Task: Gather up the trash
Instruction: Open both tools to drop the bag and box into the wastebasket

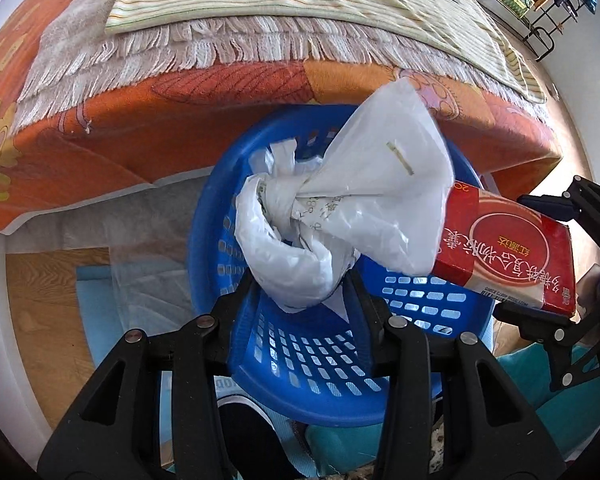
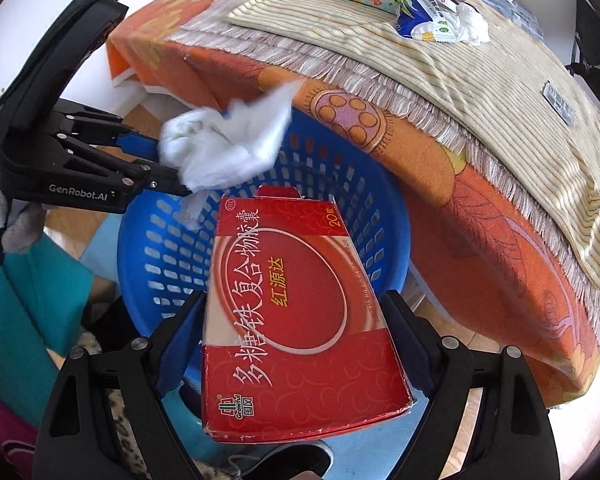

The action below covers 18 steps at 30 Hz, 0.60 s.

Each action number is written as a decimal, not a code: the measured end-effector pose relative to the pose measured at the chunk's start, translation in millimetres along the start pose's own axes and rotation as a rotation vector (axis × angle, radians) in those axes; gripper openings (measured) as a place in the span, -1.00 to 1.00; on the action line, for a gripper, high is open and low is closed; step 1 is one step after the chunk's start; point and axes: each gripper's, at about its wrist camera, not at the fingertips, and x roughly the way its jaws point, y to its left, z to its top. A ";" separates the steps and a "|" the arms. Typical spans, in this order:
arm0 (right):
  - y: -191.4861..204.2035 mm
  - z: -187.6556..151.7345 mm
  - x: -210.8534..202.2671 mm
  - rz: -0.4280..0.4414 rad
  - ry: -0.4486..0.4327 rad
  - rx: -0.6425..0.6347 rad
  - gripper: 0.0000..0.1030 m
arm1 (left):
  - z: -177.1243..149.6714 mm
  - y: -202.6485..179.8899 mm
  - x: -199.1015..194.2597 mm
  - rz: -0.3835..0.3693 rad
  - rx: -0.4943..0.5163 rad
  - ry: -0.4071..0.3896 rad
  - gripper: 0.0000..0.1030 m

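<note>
Basket (image 1: pixel 420 300) interior is partly screened from me by the crumpled white plastic bag (image 1: pixel 300 248) and the red box (image 2: pixel 300 320); I cannot tell what lies at its bottom. My left gripper (image 1: pixel 302 284) is clamped on the bag, holding it above the blue basket beside the bed (image 1: pixel 180 128). My right gripper (image 2: pixel 296 340) is closed on the box's sides, holding it over the basket's rim. Wrappers (image 2: pixel 420 12) and a white tissue (image 2: pixel 472 24) lie on the striped towel (image 2: pixel 480 92) on the bed; their print is too small to read.
</note>
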 end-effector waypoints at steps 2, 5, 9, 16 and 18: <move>-0.4 0.9 0.3 0.005 0.001 0.003 0.69 | -0.2 -0.6 2.1 0.002 0.004 0.001 -0.10; -1.1 2.6 1.8 0.008 0.002 0.008 0.70 | 0.7 -3.1 2.2 0.002 0.004 0.000 -0.05; -3.0 4.6 3.2 0.011 0.002 0.017 0.70 | 4.5 -3.6 1.3 -0.002 -0.006 0.004 0.10; -11.5 7.5 2.8 0.026 -0.005 0.057 0.70 | 12.0 -4.5 -6.3 -0.005 -0.002 -0.015 0.12; -14.6 8.4 1.2 0.026 -0.012 0.066 0.70 | 14.6 -6.4 -9.5 -0.006 0.001 -0.025 0.12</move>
